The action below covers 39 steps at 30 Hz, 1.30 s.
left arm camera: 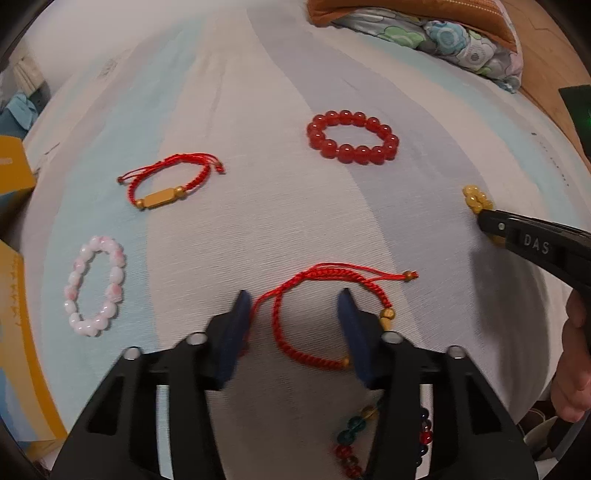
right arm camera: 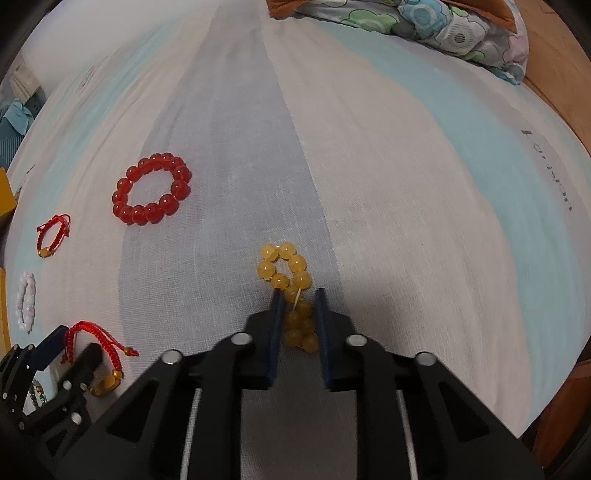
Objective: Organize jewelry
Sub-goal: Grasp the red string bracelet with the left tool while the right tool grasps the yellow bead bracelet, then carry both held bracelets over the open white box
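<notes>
We have the left tongs (left arm camera: 293,310) spread wide over a red cord bracelet (left arm camera: 325,314) that lies flat on the bed sheet (left arm camera: 258,221), one finger at each side of its loop, not yet pinching it. The right tongs (right arm camera: 298,295) are drawn close around a yellow bead bracelet (right arm camera: 291,288): the near half of the strand sits squeezed between the two pads while the far half rests as a small loop on the sheet just ahead of the tips.

The yellow strand looks light but slick (round glossy beads on an elastic thread, a bit of which shows between them), so we judge it may roll or squirt out of a flat pinch; taking it across two neighbouring beads seems safest. The cord bracelet is soft and limp, with a heavier gold bead at one end; we would catch it on the braided part, since it will dangle when lifted.

Further out lie a red bead bracelet (left arm camera: 352,136), a second cord bracelet with a gold bar (left arm camera: 166,184) and a pink-and-white bead bracelet (left arm camera: 94,286), all well apart.

The sheet is striped pale blue, grey and white, soft and yielding under the pads. A flowered quilt (right arm camera: 424,22) is bundled at the far edge, and a yellow box (left arm camera: 14,170) stands at the left.
</notes>
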Available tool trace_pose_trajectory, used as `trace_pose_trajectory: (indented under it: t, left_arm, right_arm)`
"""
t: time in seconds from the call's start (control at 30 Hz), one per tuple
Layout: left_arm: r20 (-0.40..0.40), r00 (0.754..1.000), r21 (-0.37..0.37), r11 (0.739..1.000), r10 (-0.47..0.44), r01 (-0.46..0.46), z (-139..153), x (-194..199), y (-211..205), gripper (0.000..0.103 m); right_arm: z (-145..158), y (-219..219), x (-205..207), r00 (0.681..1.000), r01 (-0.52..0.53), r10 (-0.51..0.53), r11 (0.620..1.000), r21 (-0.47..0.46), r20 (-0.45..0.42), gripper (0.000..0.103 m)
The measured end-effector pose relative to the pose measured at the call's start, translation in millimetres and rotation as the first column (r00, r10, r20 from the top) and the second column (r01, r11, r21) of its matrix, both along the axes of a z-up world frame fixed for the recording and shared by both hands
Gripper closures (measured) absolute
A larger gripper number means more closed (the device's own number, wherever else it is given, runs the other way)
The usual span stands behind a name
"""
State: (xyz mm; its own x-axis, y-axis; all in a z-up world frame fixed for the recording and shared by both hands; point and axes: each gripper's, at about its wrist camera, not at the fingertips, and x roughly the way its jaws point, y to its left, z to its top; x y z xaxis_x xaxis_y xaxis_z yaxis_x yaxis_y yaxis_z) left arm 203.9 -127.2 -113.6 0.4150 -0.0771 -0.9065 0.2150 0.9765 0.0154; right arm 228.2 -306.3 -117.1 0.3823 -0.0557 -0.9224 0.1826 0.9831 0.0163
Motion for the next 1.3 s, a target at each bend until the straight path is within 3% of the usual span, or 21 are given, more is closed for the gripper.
trace_pose_trajectory:
  t: [0.07,0.13,0.77,1.3]
  left_arm:
    - [0.002,1.000,-0.020,1.000,0.015,-0.015,3.0,-0.8,6.4,0.090]
    - [-0.019,1.000,-0.067,0.998,0.015,-0.016,4.5,0.3,12.0,0.098]
    - [0.027,1.000,-0.165,0.986,-0.012,0.016,38.7,-23.3,27.7,0.099]
    - [0.098,0.995,-0.160,0.987,0.019,-0.003,73.9,-34.1,28.5,0.099]
  right_arm:
    - [0.8,-2.3,0.1,1.000,0.001,-0.001,1.000,0.006,0.003,0.094]
    - [2.3,-1.9,-1.5,1.000,-0.001,0.001,1.000,0.008,0.007,0.094]
    - [36.3,7.5,-18.3,0.995,-0.038,0.036,0.999,0.020,0.091,0.094]
    - [56.9,25.6,-31.2,0.988,-0.068,0.066,0.998,0.008,0.136,0.094]
